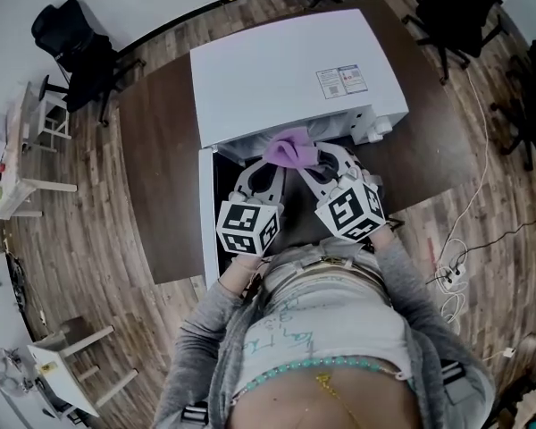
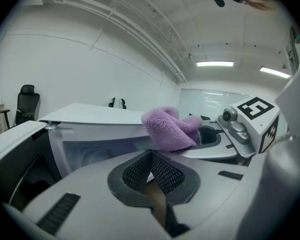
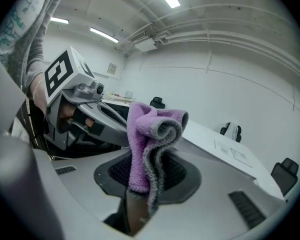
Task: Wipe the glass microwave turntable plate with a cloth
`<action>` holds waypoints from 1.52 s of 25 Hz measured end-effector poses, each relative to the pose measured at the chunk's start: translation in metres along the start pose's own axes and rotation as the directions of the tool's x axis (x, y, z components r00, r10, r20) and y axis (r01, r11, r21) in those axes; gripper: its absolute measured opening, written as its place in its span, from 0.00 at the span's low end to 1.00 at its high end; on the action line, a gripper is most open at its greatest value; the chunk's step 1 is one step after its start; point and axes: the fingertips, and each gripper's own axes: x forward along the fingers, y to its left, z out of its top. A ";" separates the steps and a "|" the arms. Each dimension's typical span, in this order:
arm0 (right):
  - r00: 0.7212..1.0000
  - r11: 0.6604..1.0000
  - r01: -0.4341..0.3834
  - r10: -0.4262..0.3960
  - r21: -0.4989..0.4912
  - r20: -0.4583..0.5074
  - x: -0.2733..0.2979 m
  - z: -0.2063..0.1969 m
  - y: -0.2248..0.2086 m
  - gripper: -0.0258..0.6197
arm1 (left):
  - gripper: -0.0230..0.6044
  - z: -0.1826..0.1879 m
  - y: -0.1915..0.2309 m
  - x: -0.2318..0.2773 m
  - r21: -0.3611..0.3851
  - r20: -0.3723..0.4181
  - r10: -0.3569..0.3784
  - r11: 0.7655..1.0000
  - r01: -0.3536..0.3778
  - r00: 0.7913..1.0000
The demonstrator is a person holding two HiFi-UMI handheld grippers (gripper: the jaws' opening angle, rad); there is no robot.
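Note:
A purple cloth (image 1: 290, 147) hangs bunched in front of the white microwave's (image 1: 286, 70) open cavity. My right gripper (image 1: 311, 161) is shut on it; in the right gripper view the folded cloth (image 3: 150, 144) stands up from between the pads. My left gripper (image 1: 270, 166) sits just left of it, jaws shut, and I see nothing between its pads (image 2: 162, 171). From the left gripper view the cloth (image 2: 170, 129) lies just ahead and to the right, over the cavity. I cannot make out the glass turntable plate in any view.
The microwave door (image 1: 205, 217) swings open to the left, beside my left gripper. The microwave stands on a dark table (image 1: 156, 168). Black office chairs (image 1: 76, 47) stand on the wood floor behind it, and cables lie on the floor (image 1: 451, 275) at the right.

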 end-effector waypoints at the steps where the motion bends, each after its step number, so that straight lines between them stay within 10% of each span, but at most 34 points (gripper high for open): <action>1: 1.000 1.000 0.010 -0.010 0.018 0.011 -0.002 0.003 0.001 0.22 | 0.05 0.005 -0.001 -0.002 -0.005 0.013 -0.010 1.000 0.011 1.000; 15: 0.973 0.943 0.148 -0.192 0.299 0.124 -0.044 0.032 -0.023 0.22 | 0.05 0.074 -0.022 -0.016 0.194 0.159 -0.135 0.976 0.103 0.978; 38: 0.981 0.925 0.131 -0.174 0.355 0.090 -0.031 0.021 -0.033 0.22 | 0.05 0.061 -0.015 -0.008 0.134 0.106 -0.168 0.979 0.153 0.980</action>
